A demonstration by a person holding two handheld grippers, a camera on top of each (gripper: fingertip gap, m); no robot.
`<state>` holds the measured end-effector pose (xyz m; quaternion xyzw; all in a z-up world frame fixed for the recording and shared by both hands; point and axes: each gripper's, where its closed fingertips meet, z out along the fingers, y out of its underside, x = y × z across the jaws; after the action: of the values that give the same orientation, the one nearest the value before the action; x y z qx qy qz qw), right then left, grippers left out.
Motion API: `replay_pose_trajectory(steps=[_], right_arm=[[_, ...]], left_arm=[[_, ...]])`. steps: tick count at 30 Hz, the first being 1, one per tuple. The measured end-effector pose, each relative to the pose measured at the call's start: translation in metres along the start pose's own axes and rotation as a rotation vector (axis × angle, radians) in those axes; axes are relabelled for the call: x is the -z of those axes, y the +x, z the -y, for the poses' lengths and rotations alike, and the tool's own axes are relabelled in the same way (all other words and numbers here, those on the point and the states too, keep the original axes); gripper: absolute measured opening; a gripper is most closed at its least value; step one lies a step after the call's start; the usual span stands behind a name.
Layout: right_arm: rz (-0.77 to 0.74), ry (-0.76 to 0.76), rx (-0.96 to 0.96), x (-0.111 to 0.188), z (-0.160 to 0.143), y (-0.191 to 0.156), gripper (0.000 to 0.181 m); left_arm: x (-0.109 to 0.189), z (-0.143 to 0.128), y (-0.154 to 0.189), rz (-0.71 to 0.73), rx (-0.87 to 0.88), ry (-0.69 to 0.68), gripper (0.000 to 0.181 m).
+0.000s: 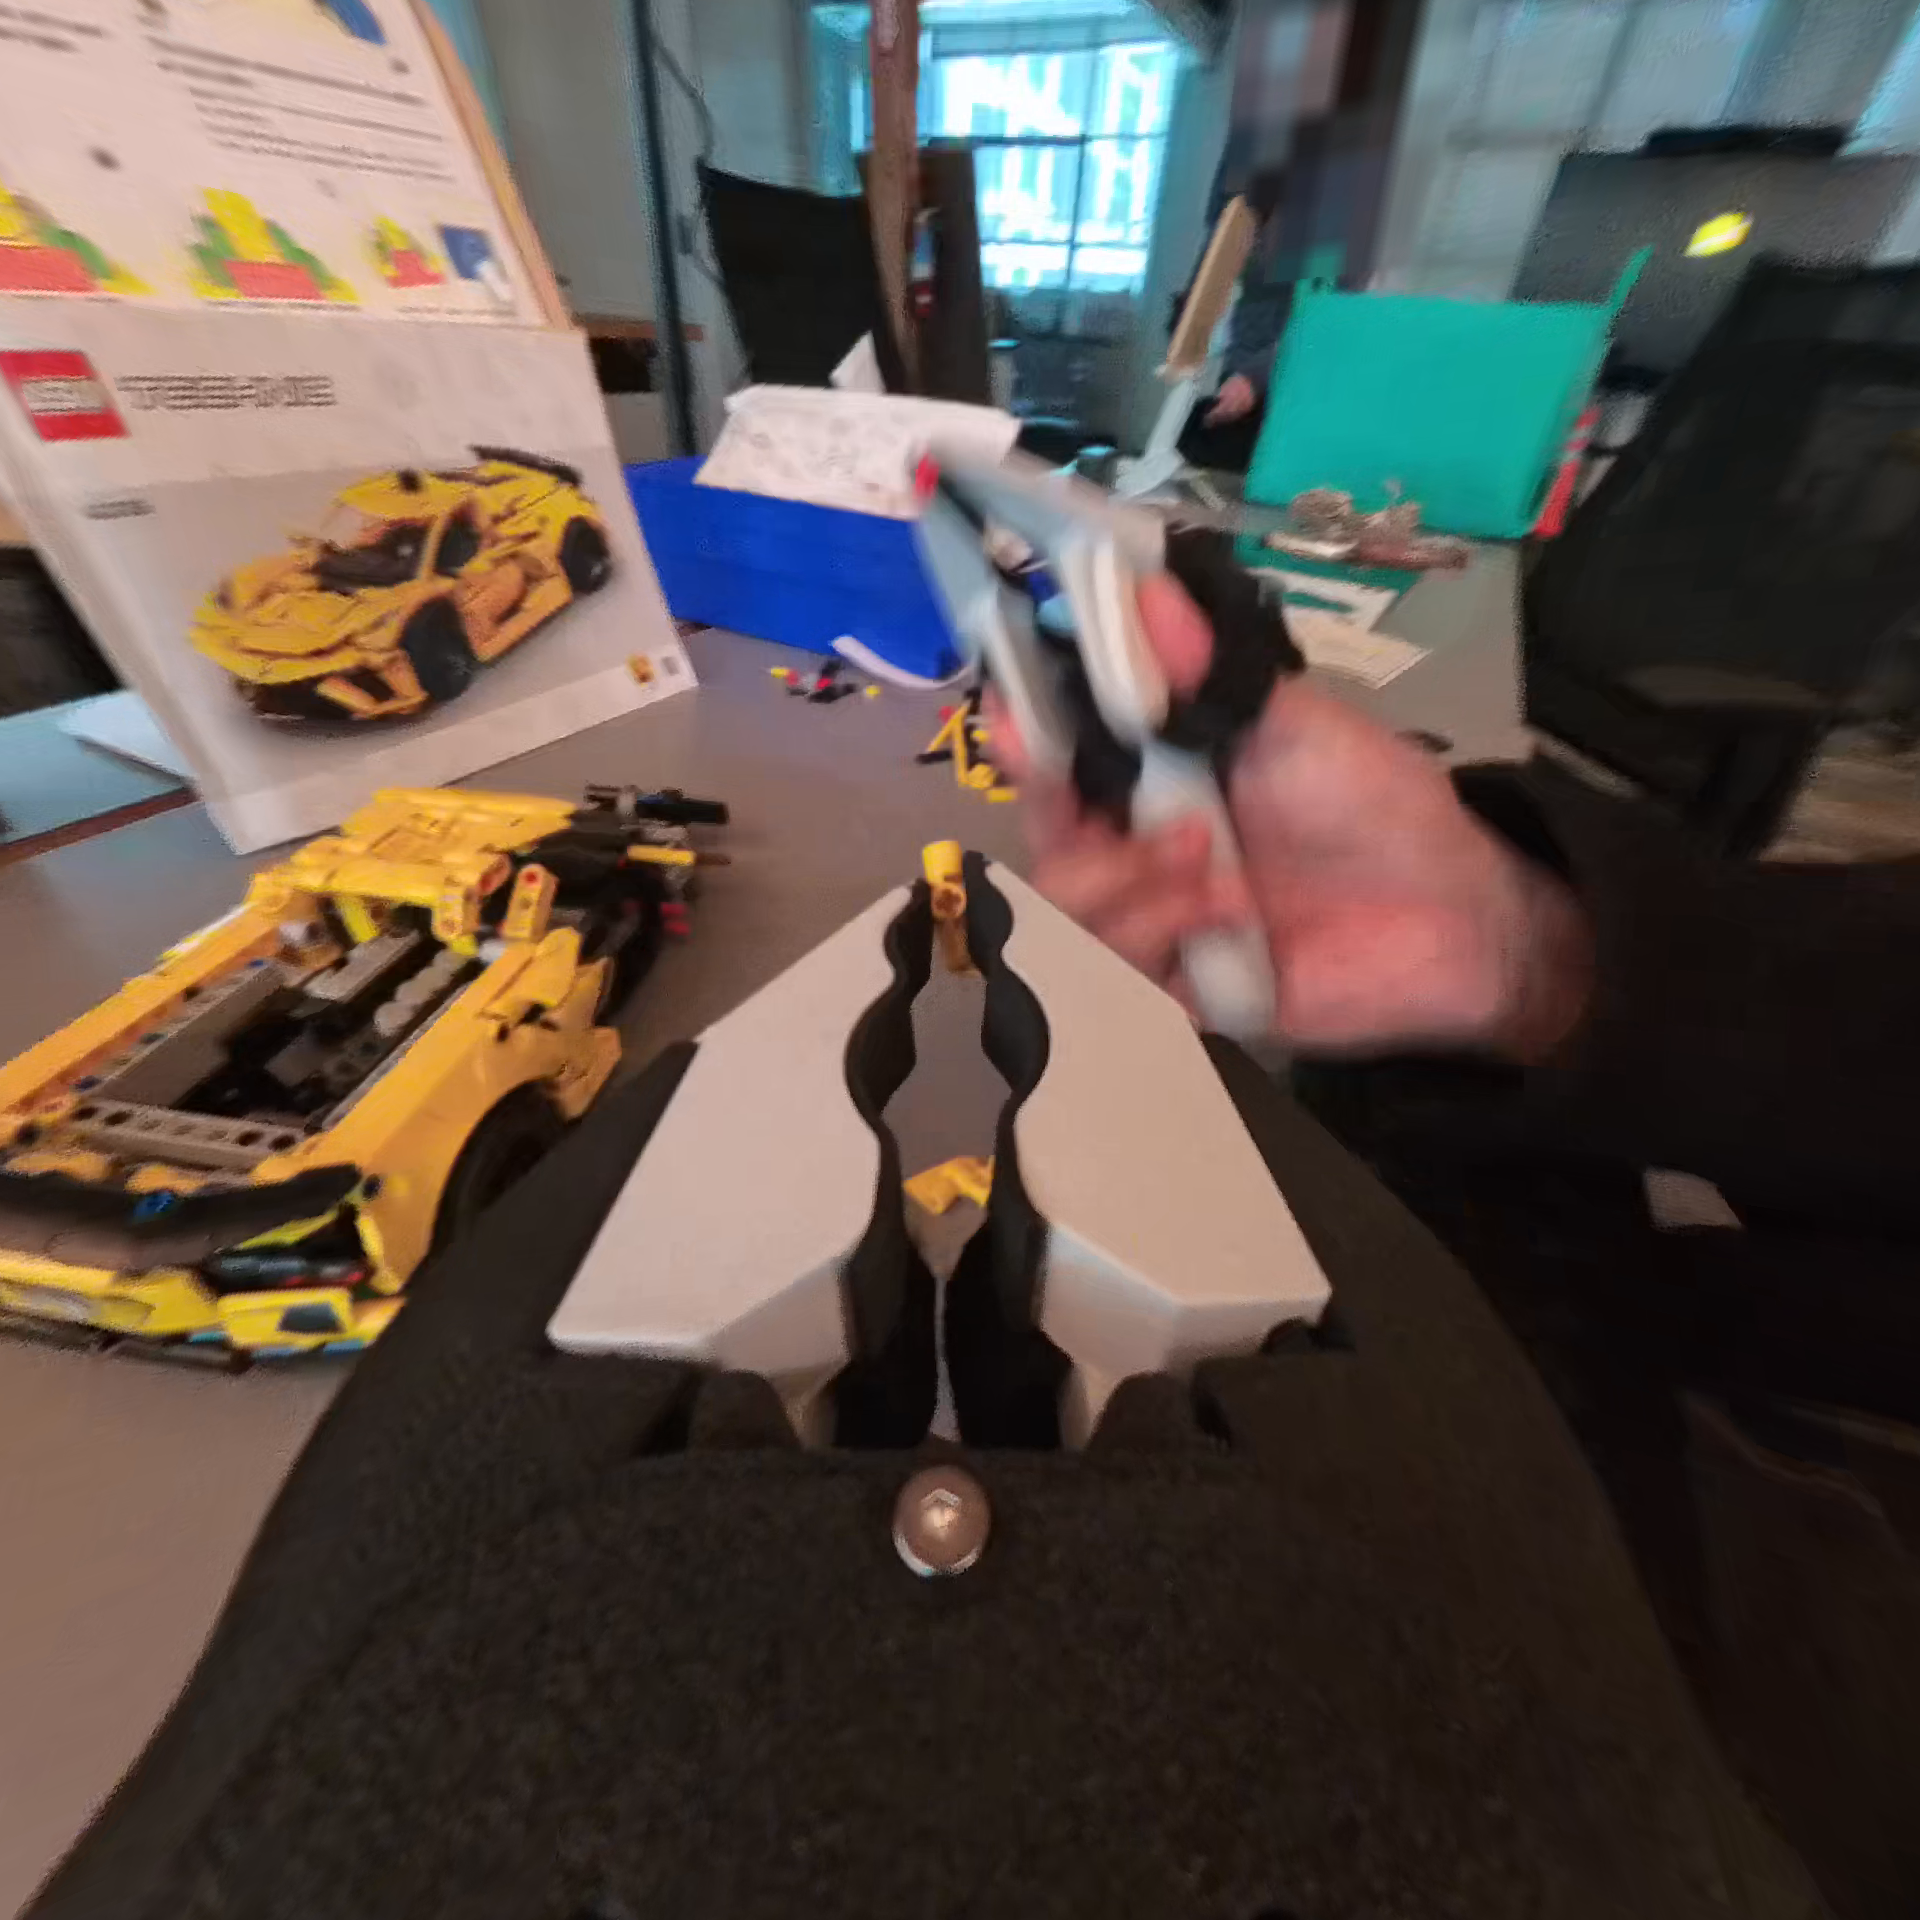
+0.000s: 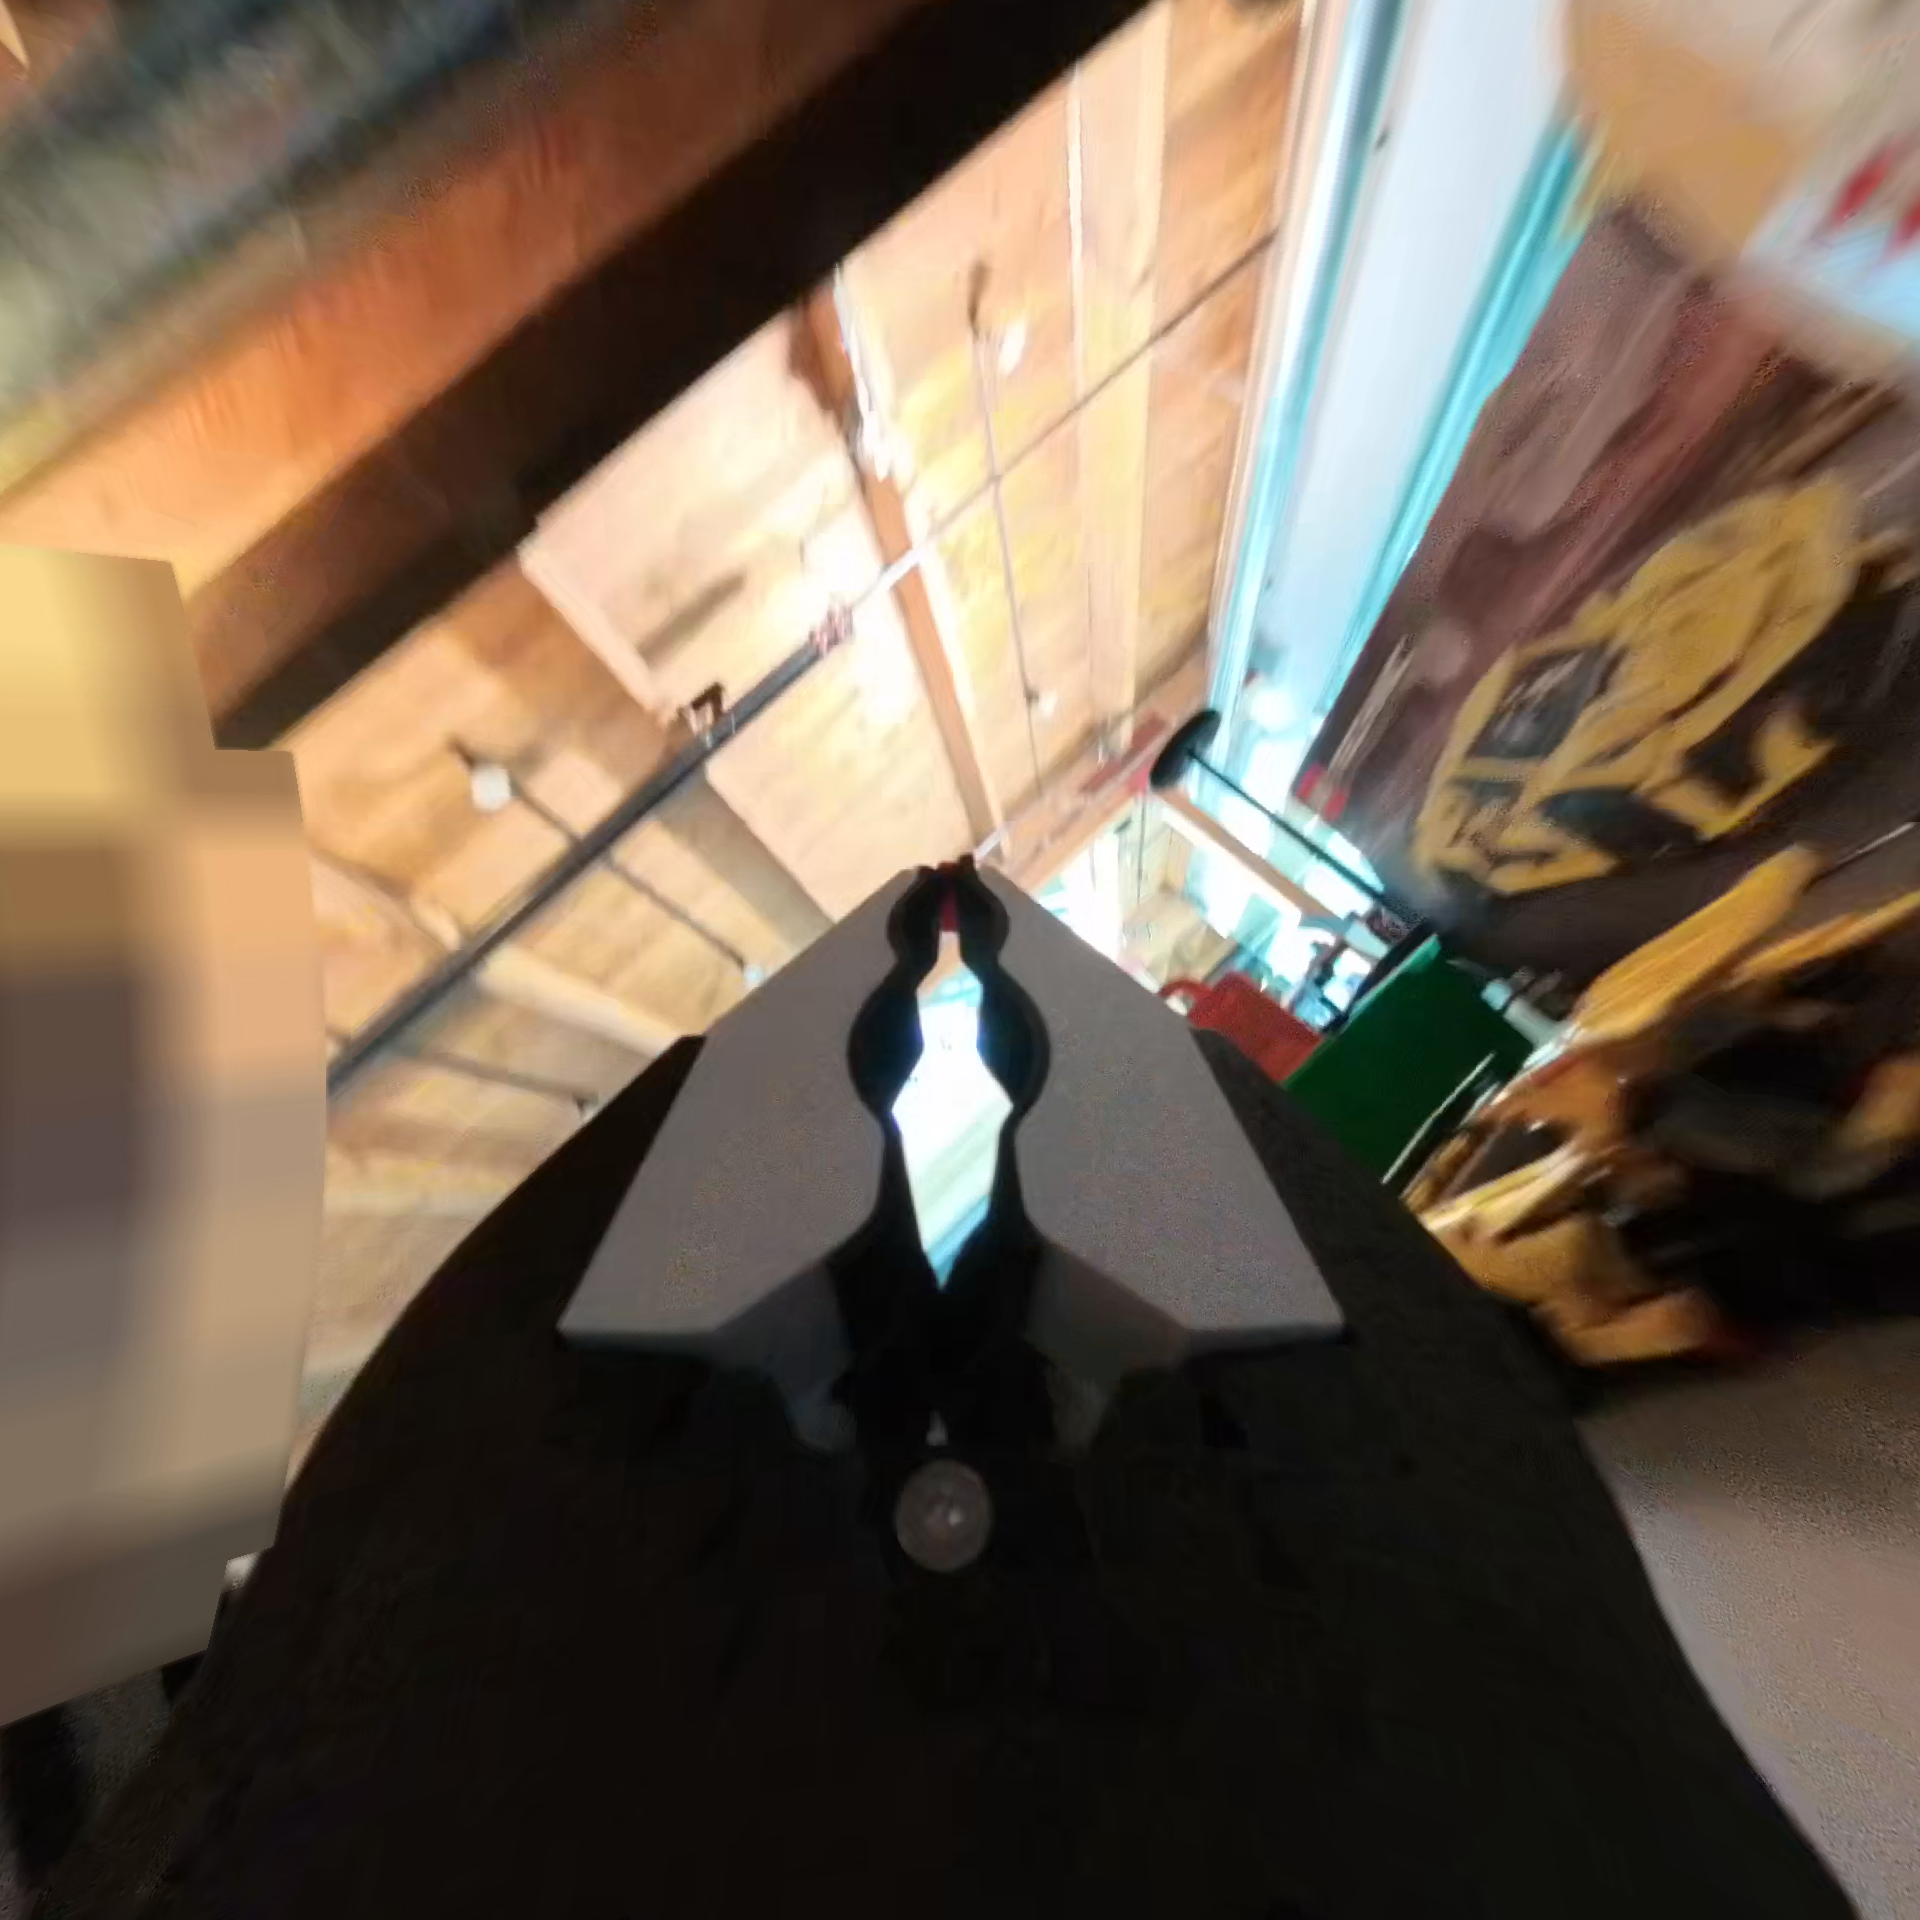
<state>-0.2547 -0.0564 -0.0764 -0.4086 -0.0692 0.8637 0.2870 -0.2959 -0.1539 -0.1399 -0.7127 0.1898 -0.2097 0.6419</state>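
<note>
My left gripper [image 1: 948,894] is shut on a small yellow brick piece [image 1: 945,900], held above the grey table [image 1: 810,758]. A second yellow piece [image 1: 948,1182] shows below, between the fingers. A partly built yellow toy car [image 1: 312,1039] lies on the table to the left. My right gripper [image 2: 948,902] is shut on a tiny red piece [image 2: 950,906] and points up toward the wooden ceiling. It also shows in the left wrist view [image 1: 935,488], blurred, in a person's hand [image 1: 1330,883], raised to the right of my left gripper. The car shows blurred in the right wrist view [image 2: 1662,1143].
An instruction booklet with a yellow car picture [image 1: 343,561] leans at the back left. A blue bin [image 1: 790,561] stands behind, with loose small pieces [image 1: 831,681] in front of it. A green board [image 1: 1423,416] and a person stand farther back.
</note>
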Motion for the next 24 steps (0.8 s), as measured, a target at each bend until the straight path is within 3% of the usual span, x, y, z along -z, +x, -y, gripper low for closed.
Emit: replay_pose_trajectory(steps=[2,5,7,9,10,12,16,21,24], right_arm=[[-0.071,-0.003,0.085,0.018,0.049,0.009,0.002],[-0.211,-0.281,0.400,0.023,0.054,-0.001,0.002],[-0.538,-0.541,0.582,0.058,0.070,0.035,0.001],[-1.018,-0.820,0.699,0.138,0.104,0.083,0.003],[-1.183,-0.842,0.776,0.168,0.128,0.091,0.003],[-1.246,-0.863,0.779,0.193,0.142,0.098,0.003],[-1.337,-0.865,0.801,0.217,0.166,0.098,0.012],[-1.302,-0.685,0.745,0.222,0.192,0.070,0.016],[-1.266,-0.618,0.781,0.221,0.208,0.049,0.020]], left_arm=[[0.001,0.007,0.002,-0.012,0.008,0.038,0.006],[0.001,0.008,0.008,-0.064,0.042,0.048,0.006],[-0.003,0.004,0.017,-0.098,0.023,0.021,0.006],[-0.009,-0.006,0.027,-0.126,-0.022,-0.034,0.006],[-0.013,-0.013,0.034,-0.157,-0.031,-0.074,0.006],[-0.025,-0.033,0.040,-0.166,-0.070,-0.186,0.006],[-0.067,-0.045,0.035,-0.115,-0.069,-0.366,0.006],[-0.171,-0.046,0.032,-0.159,-0.088,-0.549,0.006],[-0.239,-0.047,0.046,-0.241,-0.060,-0.586,0.006]])
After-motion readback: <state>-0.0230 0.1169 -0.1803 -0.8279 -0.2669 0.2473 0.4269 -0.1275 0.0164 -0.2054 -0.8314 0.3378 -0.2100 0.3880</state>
